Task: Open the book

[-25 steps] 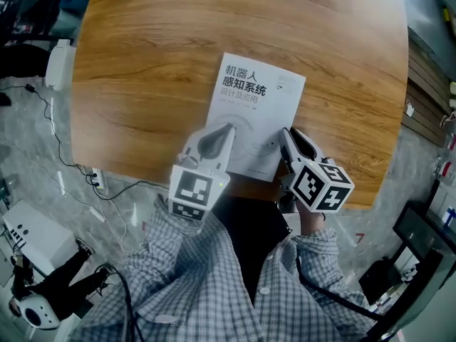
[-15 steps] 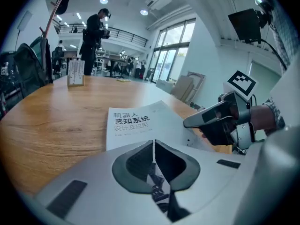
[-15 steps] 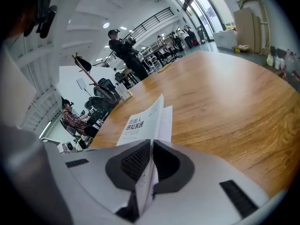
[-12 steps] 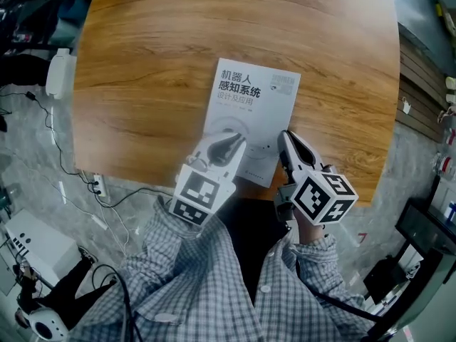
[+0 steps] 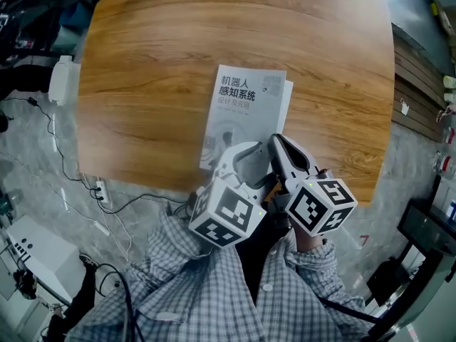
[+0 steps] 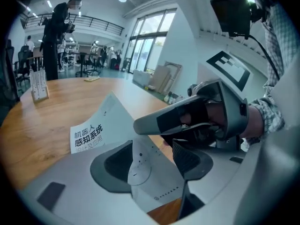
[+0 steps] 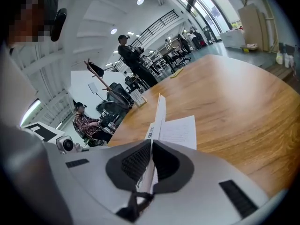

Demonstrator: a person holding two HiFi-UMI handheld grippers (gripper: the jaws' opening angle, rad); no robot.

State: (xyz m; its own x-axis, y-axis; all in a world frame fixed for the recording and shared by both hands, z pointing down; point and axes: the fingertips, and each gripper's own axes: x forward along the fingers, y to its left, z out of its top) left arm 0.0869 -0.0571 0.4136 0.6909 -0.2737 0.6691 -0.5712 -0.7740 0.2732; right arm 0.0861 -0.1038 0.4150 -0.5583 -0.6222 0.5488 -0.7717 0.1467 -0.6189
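Jaws of the right gripper (image 7: 151, 144) are pinching the front cover (image 7: 160, 109) of the book (image 5: 246, 98), which is lying on the wooden table (image 5: 149, 63) near its front edge. The left gripper (image 6: 152, 162) is opening its jaws wide around that lifted cover, with the pads not pressing on it.

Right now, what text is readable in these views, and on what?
"机器人": book cover, top title line.
"感知系统": same cover, second title line.
Smaller cover print: too small to read.
Print on the inside page: too small to read.
Print on the card stand: blurred.
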